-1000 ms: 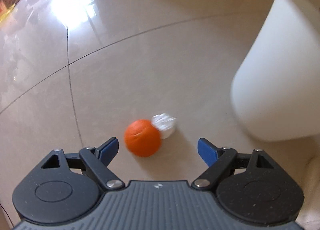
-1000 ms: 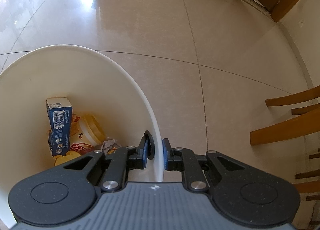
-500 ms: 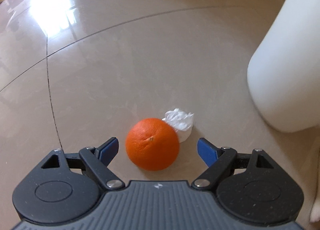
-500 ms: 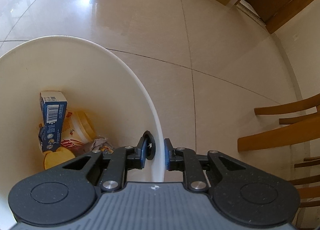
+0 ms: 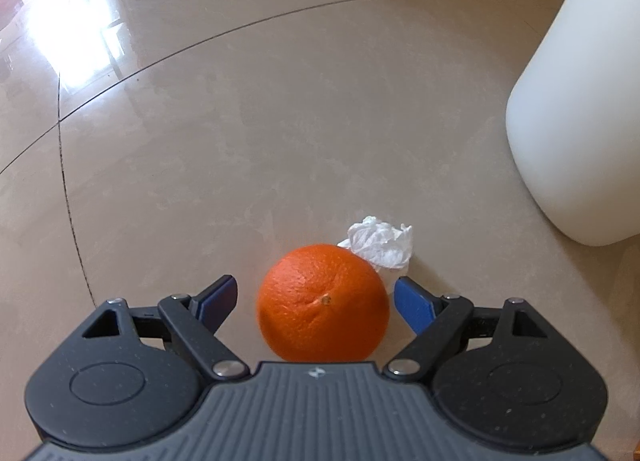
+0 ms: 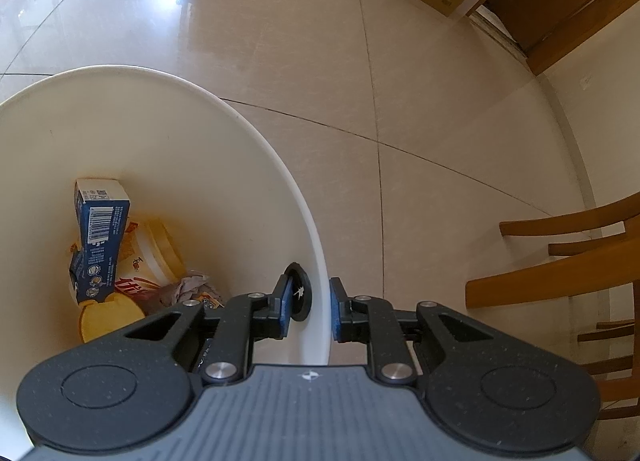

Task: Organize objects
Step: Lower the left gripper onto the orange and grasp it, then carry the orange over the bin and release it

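The left gripper [image 5: 316, 297] is spread wide around the orange [image 5: 323, 303] on the floor [image 5: 280, 121] beside a crumpled tissue [image 5: 382, 243], while the right gripper [image 6: 309, 307] is clamped on the white bin [image 6: 304, 217] wall.

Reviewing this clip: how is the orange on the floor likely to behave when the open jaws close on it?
The orange is round on glossy floor tiles, so a nudge probably rolls it. Its pebbled, firm-looking peel should grip well. It may bump the crumpled tissue behind.
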A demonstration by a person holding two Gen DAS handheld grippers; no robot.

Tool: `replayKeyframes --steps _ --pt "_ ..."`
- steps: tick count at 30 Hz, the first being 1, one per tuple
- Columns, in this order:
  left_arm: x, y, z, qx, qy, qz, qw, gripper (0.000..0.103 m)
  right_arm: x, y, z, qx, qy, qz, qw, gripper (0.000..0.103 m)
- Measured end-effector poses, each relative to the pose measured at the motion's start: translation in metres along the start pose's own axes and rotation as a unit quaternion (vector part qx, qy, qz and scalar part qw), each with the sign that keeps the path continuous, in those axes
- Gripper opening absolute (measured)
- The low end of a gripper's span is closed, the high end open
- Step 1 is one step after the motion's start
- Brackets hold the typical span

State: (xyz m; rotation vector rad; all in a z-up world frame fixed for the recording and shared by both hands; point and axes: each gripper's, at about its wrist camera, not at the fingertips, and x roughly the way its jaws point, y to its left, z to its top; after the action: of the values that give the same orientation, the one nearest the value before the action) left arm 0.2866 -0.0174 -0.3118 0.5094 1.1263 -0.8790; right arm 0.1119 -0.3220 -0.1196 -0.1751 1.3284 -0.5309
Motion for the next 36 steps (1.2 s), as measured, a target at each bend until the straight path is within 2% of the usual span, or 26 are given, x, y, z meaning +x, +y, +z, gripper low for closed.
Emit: replayKeyframes --steps 3,5,7,10,15,19,24,28,32,36 --pt "0.007 0.000 0.000 -0.002 0.006 -0.005 1.0000 0.084 0.000 0.001 -0.001 -0.003 -0.001 -0.001 1.000 0.022" --pt "0.011 0.002 0.000 -0.009 0.008 -0.013 0.9998 0.078 0.000 0.001 0.000 -0.004 -0.001 -0.002 1.000 0.022" --pt "0.015 0.005 -0.001 -0.017 0.010 -0.020 0.9996 0.077 0.000 0.001 0.000 -0.004 -0.002 -0.002 1.000 0.022" --pt "0.015 0.005 -0.002 -0.015 0.010 -0.020 0.9996 0.076 0.000 0.002 -0.001 -0.007 -0.002 -0.003 1.000 0.022" --pt "0.012 0.006 -0.006 -0.007 0.014 -0.022 0.9996 0.069 0.000 0.002 -0.001 -0.007 -0.001 -0.004 1.000 0.022" --pt "0.000 0.004 -0.006 0.021 0.023 -0.011 0.9994 0.067 0.000 0.002 -0.002 -0.009 -0.002 -0.005 1.000 0.023" --pt "-0.021 0.009 -0.003 0.015 0.038 -0.002 0.9992 0.066 -0.001 0.002 -0.001 -0.012 -0.003 -0.007 1.000 0.023" --pt "-0.039 0.005 0.016 -0.001 0.067 -0.006 0.9977 0.066 -0.001 0.004 -0.001 -0.015 -0.004 -0.011 1.000 0.023" --pt "-0.075 -0.010 0.044 0.004 0.043 -0.032 0.9986 0.066 -0.002 0.004 0.000 -0.014 -0.003 -0.015 1.000 0.023" --pt "-0.114 -0.042 0.075 0.046 0.015 -0.041 0.9980 0.066 -0.001 0.005 0.001 -0.012 0.001 -0.018 1.000 0.023"
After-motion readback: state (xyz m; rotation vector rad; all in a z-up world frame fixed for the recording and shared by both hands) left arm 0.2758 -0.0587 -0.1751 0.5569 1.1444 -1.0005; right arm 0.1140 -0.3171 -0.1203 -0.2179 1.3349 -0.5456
